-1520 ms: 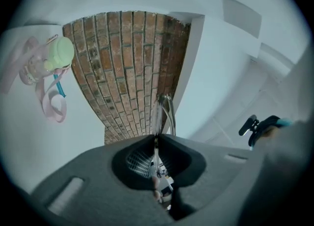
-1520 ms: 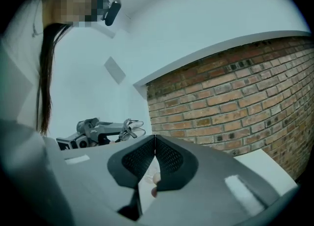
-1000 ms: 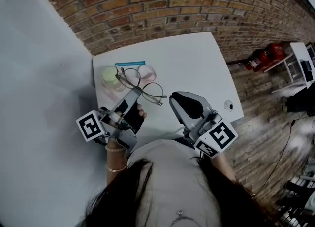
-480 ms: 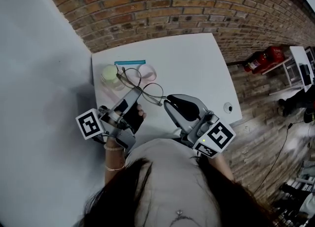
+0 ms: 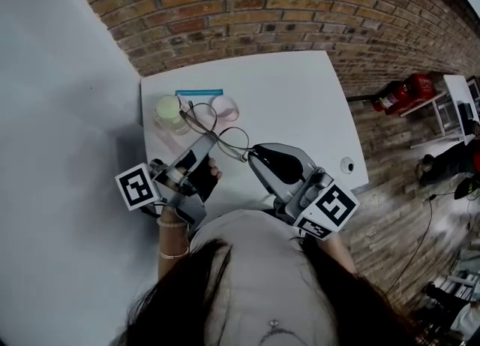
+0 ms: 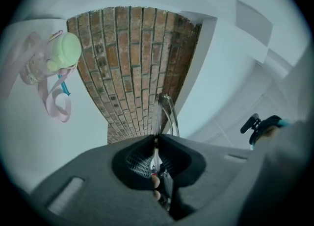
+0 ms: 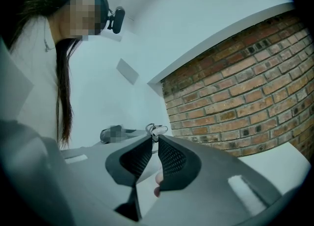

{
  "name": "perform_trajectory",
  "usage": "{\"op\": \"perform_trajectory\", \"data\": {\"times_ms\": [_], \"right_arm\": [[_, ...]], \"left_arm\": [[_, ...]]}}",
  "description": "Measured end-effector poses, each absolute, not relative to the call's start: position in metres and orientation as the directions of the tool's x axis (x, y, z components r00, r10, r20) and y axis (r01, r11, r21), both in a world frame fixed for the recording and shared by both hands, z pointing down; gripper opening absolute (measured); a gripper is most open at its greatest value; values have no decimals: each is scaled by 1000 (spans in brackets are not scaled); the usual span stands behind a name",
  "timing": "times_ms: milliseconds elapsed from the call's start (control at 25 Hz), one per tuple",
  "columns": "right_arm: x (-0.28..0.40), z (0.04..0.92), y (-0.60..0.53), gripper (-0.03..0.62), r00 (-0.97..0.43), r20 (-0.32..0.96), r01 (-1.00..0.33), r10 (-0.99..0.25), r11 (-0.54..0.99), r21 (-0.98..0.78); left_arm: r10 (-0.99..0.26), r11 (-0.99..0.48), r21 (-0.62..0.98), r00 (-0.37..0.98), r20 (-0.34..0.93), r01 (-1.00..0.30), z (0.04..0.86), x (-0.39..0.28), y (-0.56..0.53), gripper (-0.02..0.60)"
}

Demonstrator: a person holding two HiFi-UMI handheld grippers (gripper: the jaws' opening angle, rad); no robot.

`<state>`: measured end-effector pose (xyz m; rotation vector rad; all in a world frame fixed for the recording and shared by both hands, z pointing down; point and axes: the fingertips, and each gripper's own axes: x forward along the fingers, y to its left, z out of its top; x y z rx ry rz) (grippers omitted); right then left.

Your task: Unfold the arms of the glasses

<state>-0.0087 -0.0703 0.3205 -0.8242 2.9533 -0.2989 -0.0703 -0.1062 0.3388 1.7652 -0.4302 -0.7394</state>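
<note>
Left claw (image 6: 156,138) is seen in its own view pressed together on the rim of the thin, round-lensed, wire-framed glasses (image 6: 166,112), which are held edge-on and lifted above the white tabletop (image 5: 292,97). Right claw (image 7: 153,139) is drawn almost shut, and its tips appear to be pinched on the small metal hinge end of the glasses (image 7: 156,130).

The step in hand is judged to be the taking of one folded arm at that end. For the next move, the arm would need to be swung outward about its hinge while the rim is kept fixed by the left claw; gentle force is called for, since the wire is thin.

From the head view the whole frame (image 5: 231,139) is shown spanning between the left claw (image 5: 208,139) and the right claw (image 5: 253,155), which neither gripper view gives. Whether the arm is truly caught can be judged only from the right gripper view.

Beyond the glasses, a small jar with a pale green lid (image 5: 168,112), a pink loop (image 5: 225,106) and a blue strip (image 5: 199,94) are seen, then the red brick wall (image 5: 262,14).
</note>
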Motion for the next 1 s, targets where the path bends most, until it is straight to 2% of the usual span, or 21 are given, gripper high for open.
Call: {"op": "perform_trajectory", "data": {"times_ms": [400,1000], "right_arm": [[5,310,-72,44,-856,-32,-499,-516,840,-214],[8,290,-76,44,-855,-70,-491,-513,847,-206]], "left_arm": [[-615,-288,955,751,-241,70,352,-57,-106,21],[-616,-255,967,772,-155,-9,369,-50,-101,21]]}}
